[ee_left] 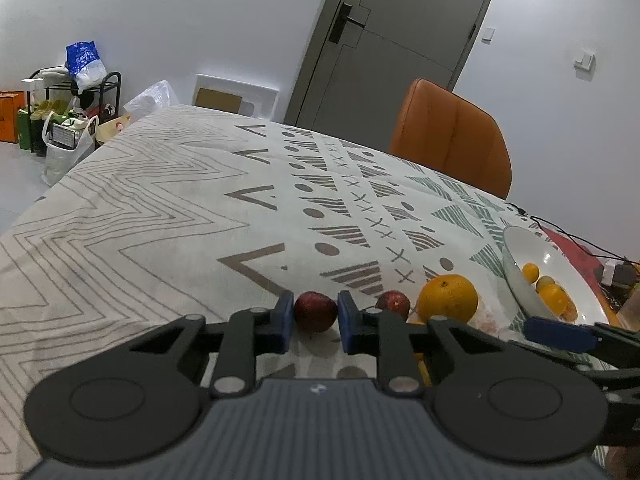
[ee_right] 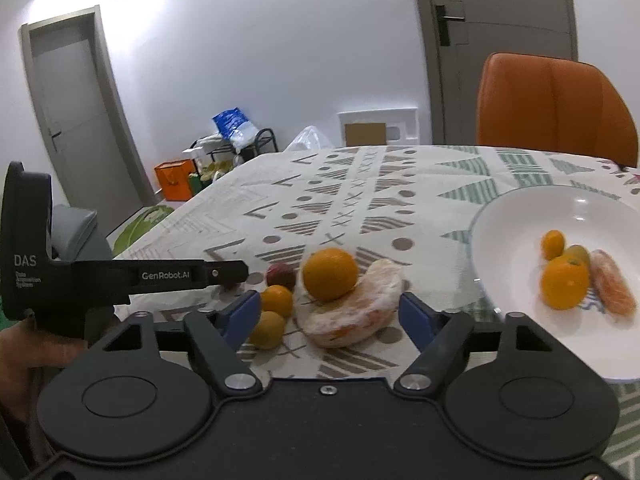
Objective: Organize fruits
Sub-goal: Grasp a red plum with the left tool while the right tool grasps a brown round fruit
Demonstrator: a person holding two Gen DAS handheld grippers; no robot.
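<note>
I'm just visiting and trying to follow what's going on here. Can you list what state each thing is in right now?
Left gripper: shut on the dark red fruit.
Right gripper: open, straddling the wrapped fruit, not pressing it.
Big orange: on the table, resting against the wrapped fruit.
White bowl: upright, partly filled with fruit.
Grey door: closed.
Orange chair: unoccupied, at the table.

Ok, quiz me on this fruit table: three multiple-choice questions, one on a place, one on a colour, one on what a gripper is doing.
1. Where is the large orange? A in the white bowl; B on the tablecloth against the wrapped fruit; C on the floor.
2. Chair colour? A orange; B blue; C green.
3. The left gripper is: A wide open; B holding the white bowl; C shut on the dark red fruit.
B, it leans on the wrapped fruit; A, orange backrest; C, pads press the fruit's sides.
</note>
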